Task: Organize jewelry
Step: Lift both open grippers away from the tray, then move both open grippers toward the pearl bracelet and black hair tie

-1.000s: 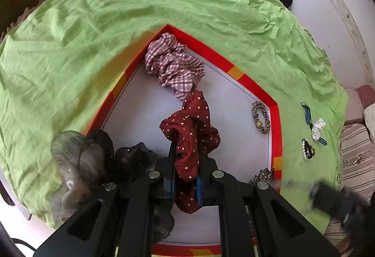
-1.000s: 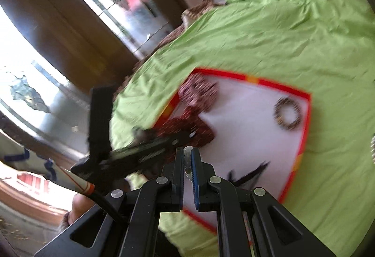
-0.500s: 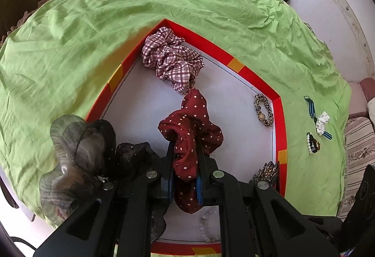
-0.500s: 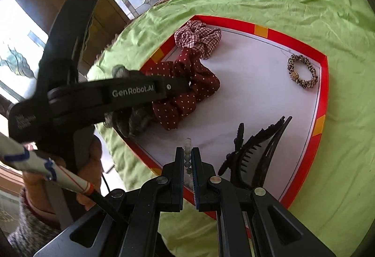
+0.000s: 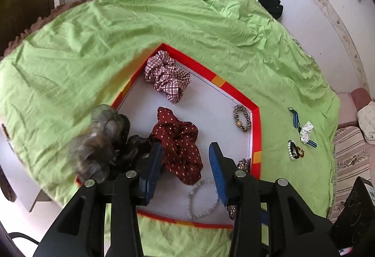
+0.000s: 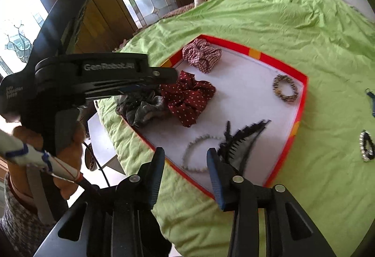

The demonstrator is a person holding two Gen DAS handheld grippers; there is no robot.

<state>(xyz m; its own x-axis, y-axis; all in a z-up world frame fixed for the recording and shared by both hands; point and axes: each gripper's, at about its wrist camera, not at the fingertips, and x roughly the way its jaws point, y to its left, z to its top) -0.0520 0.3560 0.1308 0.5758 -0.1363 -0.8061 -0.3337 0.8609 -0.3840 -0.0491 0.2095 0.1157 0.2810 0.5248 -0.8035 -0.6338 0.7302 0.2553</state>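
- While both grippers hang over the tray [image 5: 256, 125], each has just been opening its jaws, and nothing is clamped in either now.
- The left gripper [image 5: 186, 161] stands with jaws apart above the red scrunchie [image 5: 180, 144]; a second ago it pinched that scrunchie, which now lies loose on the tray floor, one blue pad just beside its edge.
- The right gripper [image 6: 185, 163] is likewise apart; the bead bracelet [image 6: 199, 154] it held half a second ago now lies flat on the tray between its fingers, beside the black claw clip [image 6: 241, 142].
- Already in the tray: plaid scrunchie [image 5: 167, 77] in the far corner, leopard band [image 5: 242, 117] by the right wall, grey scrunchie [image 5: 100, 139] draped over the near-left rim.
- Judgement: two items have been delivered at once, so both hands are free for the next pick.
- Still out on the green sheet [image 5: 164, 22], right of the tray: a striped ribbon clip [image 5: 303, 128] and a pearl clip [image 5: 295, 150].
- Those two likely come next; the right hand sits nearer them.
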